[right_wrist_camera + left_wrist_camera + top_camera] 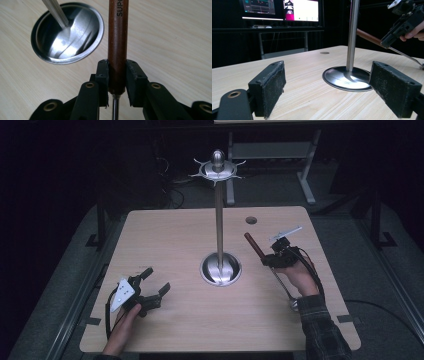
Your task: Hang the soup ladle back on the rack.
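A steel stand rises from a round base (220, 269) at the table's middle, its pole (219, 220) topped by a ring of hooks (218, 169). Right of it, my right gripper (270, 259) is shut on the brown wooden handle (253, 245) of a long utensil, whose thin metal shaft (283, 285) runs back under the hand. In the right gripper view the jaws (117, 68) clamp the handle (118, 37) near its lower end, with the base (67, 32) beyond. My left gripper (154, 287) rests low at the front left, open and empty, its pads (269, 87) wide apart facing the base (347, 79).
A small round hole (251, 220) lies in the tabletop (165, 235) at the back right. Lit monitors (280, 10) and a desk frame (270, 150) stand beyond the far edge, with dark floor around the table.
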{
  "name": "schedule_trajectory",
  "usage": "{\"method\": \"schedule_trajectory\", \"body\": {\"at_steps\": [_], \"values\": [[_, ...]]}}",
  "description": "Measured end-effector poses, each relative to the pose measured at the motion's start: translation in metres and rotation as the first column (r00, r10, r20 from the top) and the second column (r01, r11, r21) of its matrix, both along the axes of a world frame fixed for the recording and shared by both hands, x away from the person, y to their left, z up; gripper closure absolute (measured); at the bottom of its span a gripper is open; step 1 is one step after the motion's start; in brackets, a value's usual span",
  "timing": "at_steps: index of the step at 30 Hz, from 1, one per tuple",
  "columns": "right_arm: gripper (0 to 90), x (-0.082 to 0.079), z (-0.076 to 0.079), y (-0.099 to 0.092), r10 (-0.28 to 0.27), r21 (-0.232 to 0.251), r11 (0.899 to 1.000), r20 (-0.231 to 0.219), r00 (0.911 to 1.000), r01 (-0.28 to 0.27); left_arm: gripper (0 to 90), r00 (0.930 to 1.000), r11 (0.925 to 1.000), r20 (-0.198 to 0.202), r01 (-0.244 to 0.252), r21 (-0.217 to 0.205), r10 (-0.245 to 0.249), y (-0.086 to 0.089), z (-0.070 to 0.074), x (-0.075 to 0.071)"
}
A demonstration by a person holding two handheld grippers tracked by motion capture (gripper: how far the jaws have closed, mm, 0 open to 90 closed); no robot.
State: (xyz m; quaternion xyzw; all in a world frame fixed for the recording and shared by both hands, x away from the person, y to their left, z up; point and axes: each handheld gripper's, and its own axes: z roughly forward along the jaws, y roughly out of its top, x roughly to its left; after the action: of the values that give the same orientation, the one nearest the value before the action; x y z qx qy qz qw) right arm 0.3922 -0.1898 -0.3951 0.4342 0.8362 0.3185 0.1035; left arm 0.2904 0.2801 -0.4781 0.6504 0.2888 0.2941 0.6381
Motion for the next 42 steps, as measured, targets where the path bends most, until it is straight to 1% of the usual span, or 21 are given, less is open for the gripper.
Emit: {"method": "schedule_trajectory", "body": {"at_steps": [2, 5, 7, 8, 9, 14, 17, 18, 20, 22, 23, 24, 25, 27, 28, 30, 32, 35, 36, 37, 42], "values": [[73.0, -0.001, 0.003, -0.003, 0.001, 0.016, 1.0, 0.02, 0.9998, -0.001, 13.1, 1.0, 1.0, -0.001, 0.0, -0.001, 0.0, 0.0, 0.0, 0.0], [73.0, -0.004, 0.008, -0.005, -0.002, 0.044, 0.999, 0.037, 0.9993, 0.0, 13.1, 1.0, 1.0, -0.001, 0.0, -0.001, 0.0, 0.0, 0.0, 0.0], [73.0, -0.005, 0.01, -0.007, 0.003, 0.055, 0.998, 0.055, 0.9985, -0.007, 13.1, 1.0, 1.0, 0.0, 0.0, 0.0, 0.0, 0.0, 0.0, 0.0], [73.0, -0.005, 0.01, -0.007, 0.003, 0.055, 0.998, 0.055, 0.9985, -0.007, 13.1, 1.0, 1.0, 0.0, 0.0, 0.0, 0.0, 0.0, 0.0, 0.0], [73.0, -0.006, 0.013, -0.009, -0.003, 0.075, 0.997, 0.058, 0.9983, -0.001, 13.1, 1.0, 1.0, 0.0, 0.001, -0.001, -0.001, 0.0, 0.0, 0.0], [73.0, -0.01, 0.018, -0.014, 0.001, 0.121, 0.993, 0.087, 0.9962, -0.011, 13.1, 1.0, 1.0, 0.0, 0.001, 0.0, -0.001, 0.0, 0.0, 0.0], [73.0, -0.013, 0.022, -0.017, 0.009, 0.154, 0.988, 0.116, 0.9932, -0.027, 13.1, 1.0, 1.0, -0.001, 0.001, 0.0, -0.001, 0.0, 0.0, 0.0], [73.0, -0.013, 0.022, -0.017, 0.009, 0.154, 0.988, 0.116, 0.9932, -0.027, 13.1, 1.0, 1.0, -0.001, 0.001, 0.0, -0.001, 0.0, 0.0, 0.0], [73.1, -0.016, 0.027, -0.02, 0.015, 0.187, 0.981, 0.147, 0.989, -0.043, 13.1, 1.0, 1.0, -0.001, 0.001, -0.001, -0.001, 0.0, 0.0, 0.0], [73.1, -0.017, 0.029, -0.021, 0.017, 0.209, 0.977, 0.16, 0.9869, -0.051, 13.1, 1.0, 1.0, -0.002, 0.001, -0.001, -0.001, 0.0, 0.0, 0.0], [73.1, -0.018, 0.03, -0.021, 0.023, 0.216, 0.975, 0.175, 0.9842, -0.061, 13.1, 1.0, 1.0, -0.001, 0.001, -0.001, -0.001, 0.0, 0.0, 0.0], [73.1, -0.018, 0.03, -0.021, 0.023, 0.216, 0.975, 0.175, 0.9842, -0.061, 13.1, 1.0, 1.0, -0.001, 0.001, -0.001, -0.001, 0.0, 0.0, 0.0], [73.1, -0.019, 0.032, -0.023, 0.029, 0.235, 0.969, 0.194, 0.9805, -0.076, 13.1, 1.0, 1.0, -0.001, 0.001, -0.001, -0.001, 0.0, 0.0, 0.0], [73.2, -0.02, 0.033, -0.024, 0.03, 0.257, 0.963, 0.203, 0.9788, -0.083, 13.1, 1.0, 1.0, -0.001, 0.001, -0.001, -0.001, 0.0, 0.0, 0.0], [73.2, -0.02, 0.034, -0.025, 0.034, 0.263, 0.961, 0.214, 0.9763, -0.091, 13.1, 1.0, 1.0, -0.001, 0.001, 0.0, -0.001, 0.0, 0.0, 0.0], [73.1, -0.021, 0.036, -0.026, 0.031, 0.289, 0.952, 0.227, 0.9735, -0.098, 13.1, 1.0, 1.0, -0.001, 0.002, 0.0, -0.002, 0.0, 0.0, 0.0], [73.1, -0.022, 0.037, -0.028, 0.028, 0.305, 0.947, 0.234, 0.9719, -0.101, 13.1, 1.0, 1.0, -0.002, 0.002, -0.001, -0.002, 0.0, 0.0, 0.0], [73.2, -0.024, 0.04, -0.029, 0.025, 0.323, 0.94, 0.255, 0.9667, -0.109, 13.1, 1.0, 1.0, -0.002, 0.002, 0.0, -0.002, 0.0, 0.0, 0.0], [73.2, -0.024, 0.04, -0.029, 0.025, 0.323, 0.94, 0.255, 0.9667, -0.109, 13.1, 1.0, 1.0, -0.002, 0.002, 0.0, -0.002, 0.0, 0.0, 0.0], [73.2, -0.025, 0.041, -0.03, 0.022, 0.334, 0.936, 0.265, 0.964, -0.113, 13.1, 1.0, 1.0, -0.001, 0.002, -0.001, -0.002, 0.0, 0.0, 0.0], [73.2, -0.028, 0.045, -0.03, 0.018, 0.353, 0.927, 0.298, 0.9542, -0.128, 13.1, 1.0, 1.0, -0.002, 0.002, 0.0, -0.002, 0.0, 0.0, 0.0]]}}
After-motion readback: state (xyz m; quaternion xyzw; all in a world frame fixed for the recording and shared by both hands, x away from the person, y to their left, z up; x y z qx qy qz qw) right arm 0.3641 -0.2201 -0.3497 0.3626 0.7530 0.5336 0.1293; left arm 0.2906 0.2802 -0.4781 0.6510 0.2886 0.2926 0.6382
